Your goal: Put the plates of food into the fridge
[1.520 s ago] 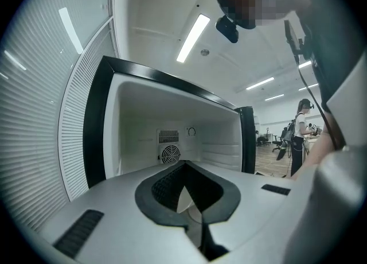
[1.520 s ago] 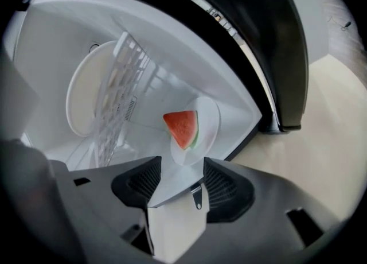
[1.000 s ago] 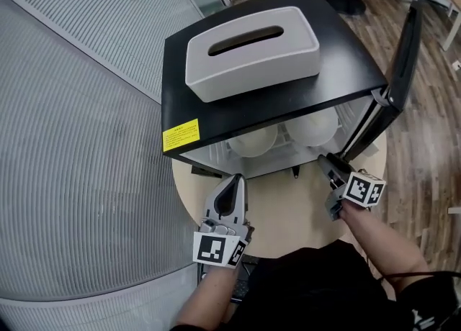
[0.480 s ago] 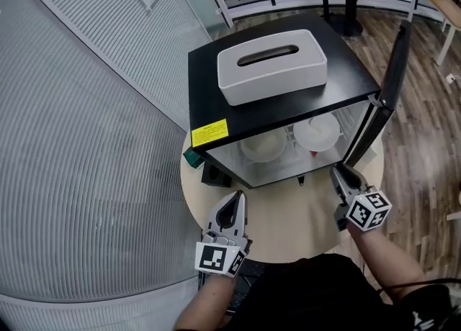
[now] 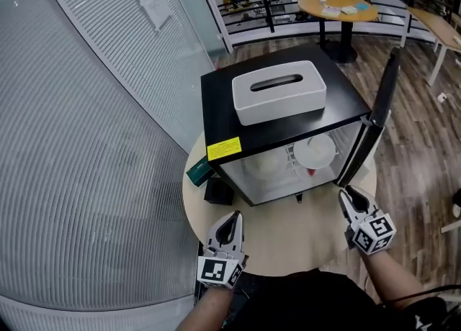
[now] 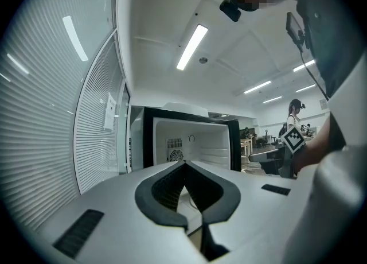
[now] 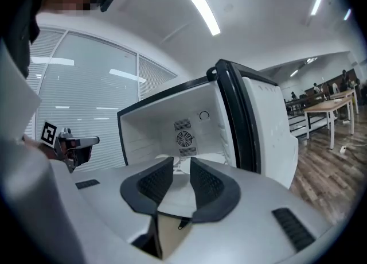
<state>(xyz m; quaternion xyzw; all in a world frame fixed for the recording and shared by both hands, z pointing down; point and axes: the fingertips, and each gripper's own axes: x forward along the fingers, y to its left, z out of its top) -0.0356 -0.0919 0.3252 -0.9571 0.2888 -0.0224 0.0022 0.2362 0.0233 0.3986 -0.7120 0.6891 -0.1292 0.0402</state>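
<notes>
The black mini fridge (image 5: 225, 99) stands on the round table (image 5: 288, 236) with its door (image 5: 376, 114) swung open to the right. Two white plates of food sit inside on a wire shelf, one at the left (image 5: 264, 164) and one at the right (image 5: 315, 152). My left gripper (image 5: 231, 219) hovers over the table's near edge, shut and empty, pointing at the fridge (image 6: 192, 142). My right gripper (image 5: 346, 194) is near the door's lower corner. Its jaws stand apart with nothing between them, aimed at the open compartment (image 7: 172, 134).
A grey tissue box (image 5: 279, 92) lies on top of the fridge. A dark box (image 5: 217, 191) and a green item (image 5: 198, 173) sit left of the fridge on the table. Ribbed glass wall at the left. Wooden floor and another round table (image 5: 337, 7) behind.
Both grippers have drawn back from the fridge opening toward the table's near edge. My head has pulled back too, so the fridge looks smaller and farther away.
</notes>
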